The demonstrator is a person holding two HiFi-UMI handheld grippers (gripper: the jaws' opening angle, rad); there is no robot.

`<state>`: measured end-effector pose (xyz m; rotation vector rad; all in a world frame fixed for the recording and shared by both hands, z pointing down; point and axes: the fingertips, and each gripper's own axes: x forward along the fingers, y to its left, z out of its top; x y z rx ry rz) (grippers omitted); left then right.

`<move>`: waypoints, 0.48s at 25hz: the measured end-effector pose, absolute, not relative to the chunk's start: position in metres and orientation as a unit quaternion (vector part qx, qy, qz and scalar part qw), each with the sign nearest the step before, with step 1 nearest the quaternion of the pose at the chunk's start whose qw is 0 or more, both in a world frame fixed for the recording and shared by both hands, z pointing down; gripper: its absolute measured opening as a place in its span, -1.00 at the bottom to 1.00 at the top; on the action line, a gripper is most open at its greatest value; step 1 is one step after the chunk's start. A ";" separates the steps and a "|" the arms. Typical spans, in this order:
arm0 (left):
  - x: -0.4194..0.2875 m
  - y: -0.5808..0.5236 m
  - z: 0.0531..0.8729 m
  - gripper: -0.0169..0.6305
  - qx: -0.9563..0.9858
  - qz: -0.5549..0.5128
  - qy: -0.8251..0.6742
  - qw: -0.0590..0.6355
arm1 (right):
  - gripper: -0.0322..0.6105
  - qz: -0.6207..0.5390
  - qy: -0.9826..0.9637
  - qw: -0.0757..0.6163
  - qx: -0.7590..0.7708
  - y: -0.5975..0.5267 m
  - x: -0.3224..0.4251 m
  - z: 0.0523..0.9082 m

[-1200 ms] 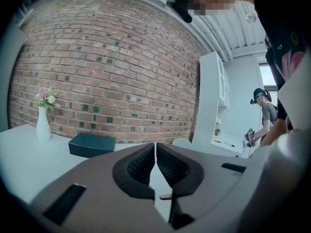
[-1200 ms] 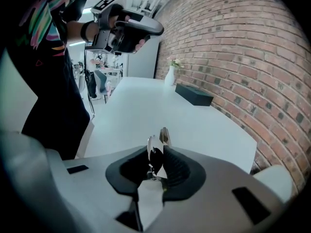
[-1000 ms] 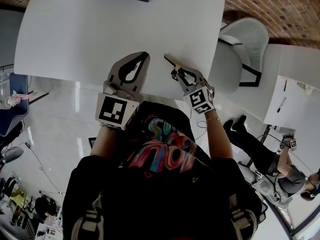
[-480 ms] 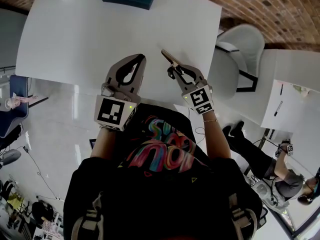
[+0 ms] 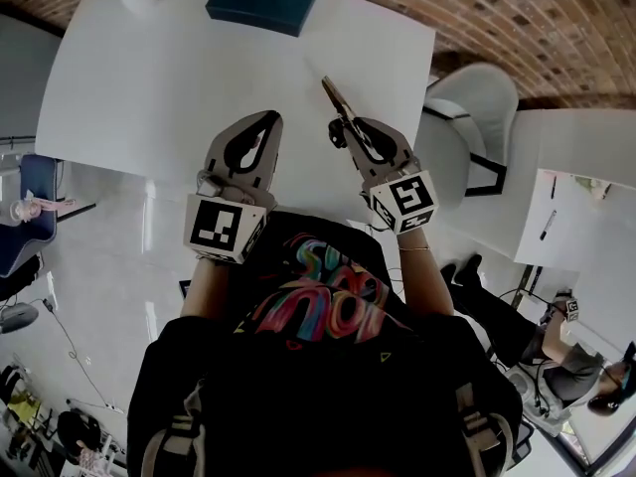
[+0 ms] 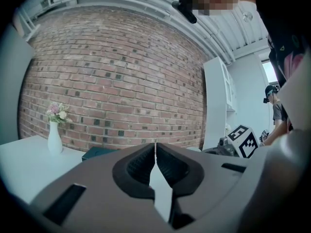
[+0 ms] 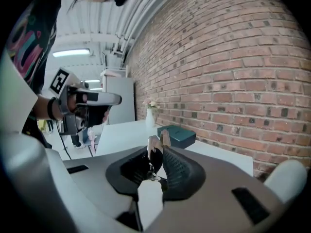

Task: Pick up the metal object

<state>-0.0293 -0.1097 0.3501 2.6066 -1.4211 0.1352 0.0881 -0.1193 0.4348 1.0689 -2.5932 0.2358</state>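
On the worktop (image 5: 149, 87): a white surface with a dark teal box (image 5: 263, 0) at its far edge. A white vase (image 6: 54, 137) of flowers stands near the far left corner.
Left tool (image 5: 260, 125): held over the near part of the worktop, pointing away from the person. Its jaws are together with nothing between them.
Right tool (image 5: 346, 132): just beside the left one but not touching it, pointing away and a little to the left. Its jaws are clamped on the metal object (image 5: 335, 97).
Metal object: thin and long. A dark part sits between the pads, and a pale tip sticks out past the jaw ends. It appears to be lifted clear of the worktop, though height is hard to judge from above.
Person: seen from overhead, in a dark shirt (image 5: 318, 301) with a colourful print, one hand behind each tool.
Surroundings: a brick wall (image 5: 517, 18) runs beyond the worktop. A white chair (image 5: 477, 97) stands off its right edge.
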 end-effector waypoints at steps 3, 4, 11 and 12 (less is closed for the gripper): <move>-0.032 -0.109 0.344 -0.85 0.873 0.041 -0.479 0.080 | -0.60 0.088 -0.912 0.124 0.382 -0.123 0.082 0.408; -0.033 -0.108 0.342 -0.85 0.873 0.041 -0.480 0.079 | -0.60 0.088 -0.913 0.112 0.383 -0.124 0.080 0.399; -0.036 -0.110 0.326 -0.85 0.873 0.029 -0.483 0.064 | -0.63 0.077 -0.922 0.042 0.376 -0.126 0.068 0.340; -0.037 -0.110 0.325 -0.85 0.873 0.028 -0.483 0.061 | -0.64 0.074 -0.923 0.034 0.376 -0.125 0.066 0.333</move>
